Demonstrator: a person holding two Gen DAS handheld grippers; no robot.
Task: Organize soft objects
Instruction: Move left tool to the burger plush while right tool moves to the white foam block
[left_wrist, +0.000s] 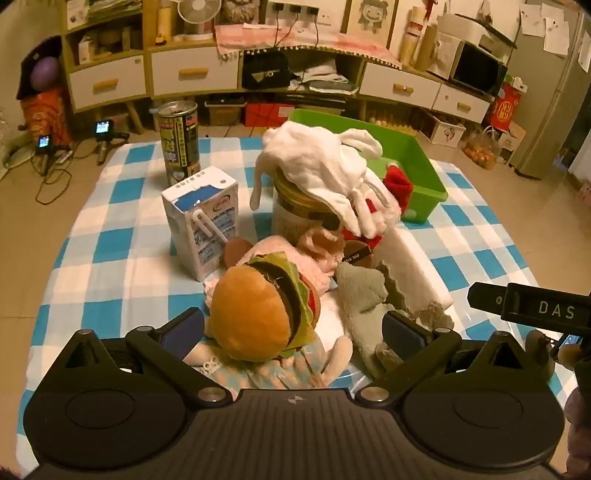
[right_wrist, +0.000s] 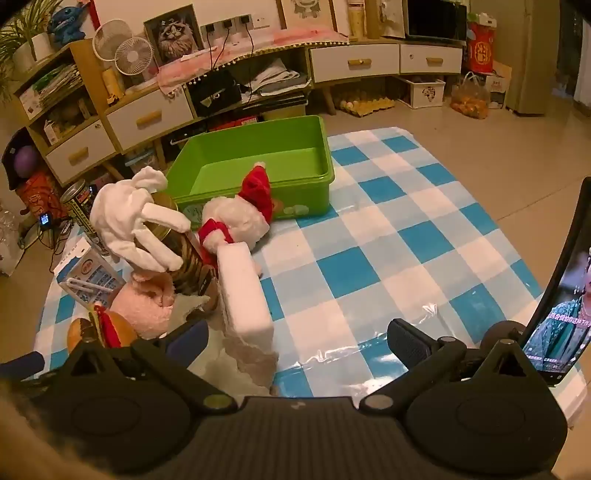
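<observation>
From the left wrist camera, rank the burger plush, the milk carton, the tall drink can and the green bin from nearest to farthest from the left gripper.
1. Burger plush, between the open left gripper's fingers.
2. Milk carton, beyond it, to the left.
3. Tall drink can, behind the carton, and green bin, far right: too close to call.

Across the top of the frame we see a wooden cabinet with white drawers, above a beige tiled floor under warm light.

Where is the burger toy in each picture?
Left wrist view: the burger toy sits low in the middle, between the open left gripper fingers.
Right wrist view: burger toy at the lower left edge, partly hidden.
Shared landmark: the green bin.
</observation>
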